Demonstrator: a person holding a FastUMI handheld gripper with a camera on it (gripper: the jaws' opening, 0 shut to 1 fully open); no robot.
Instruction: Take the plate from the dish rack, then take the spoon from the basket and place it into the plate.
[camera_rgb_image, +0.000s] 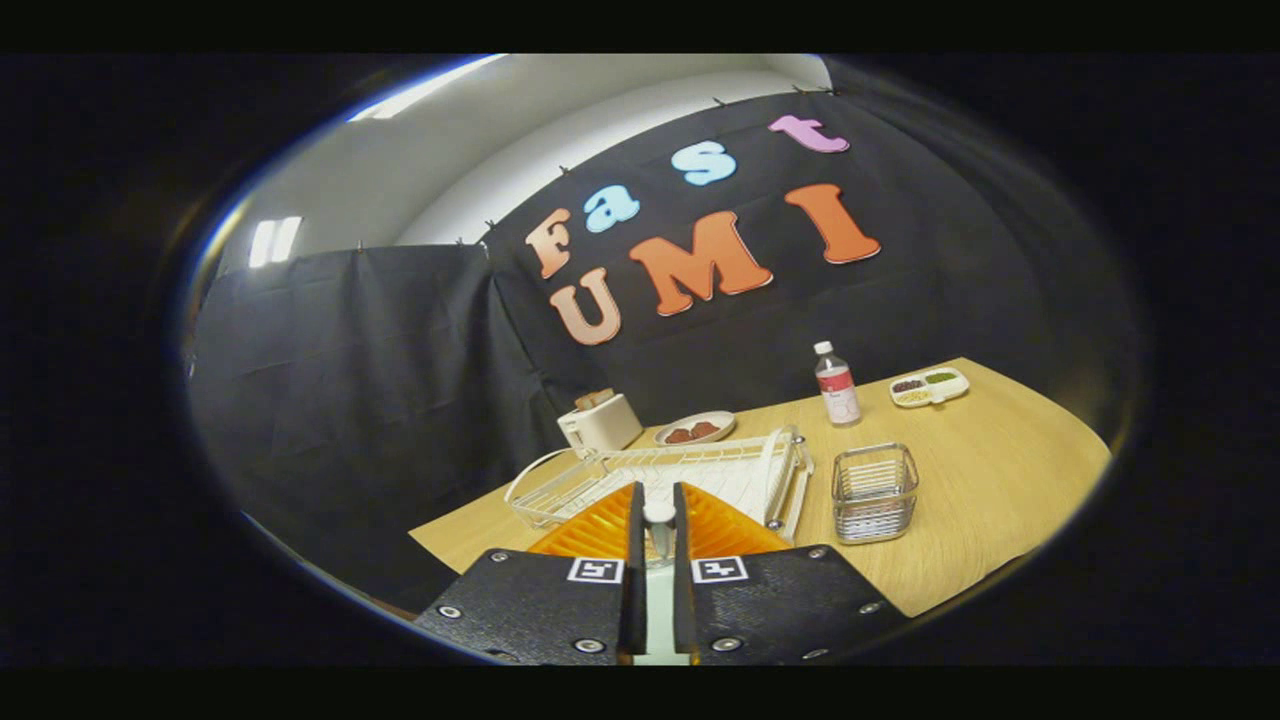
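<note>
Gripping a slim silver metal spoon (659, 522) by its handle, the hand-held gripper (658, 500) is nearly closed above the white wire dish rack (640, 470), left of the clear wire-lined basket (875, 490) on the wooden counter (990, 480).

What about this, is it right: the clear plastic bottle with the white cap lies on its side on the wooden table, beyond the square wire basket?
No. The gripper view shows that clear plastic bottle standing upright on the wooden table, beyond the square wire basket. The fingers hold a slim pale object between them.
</note>
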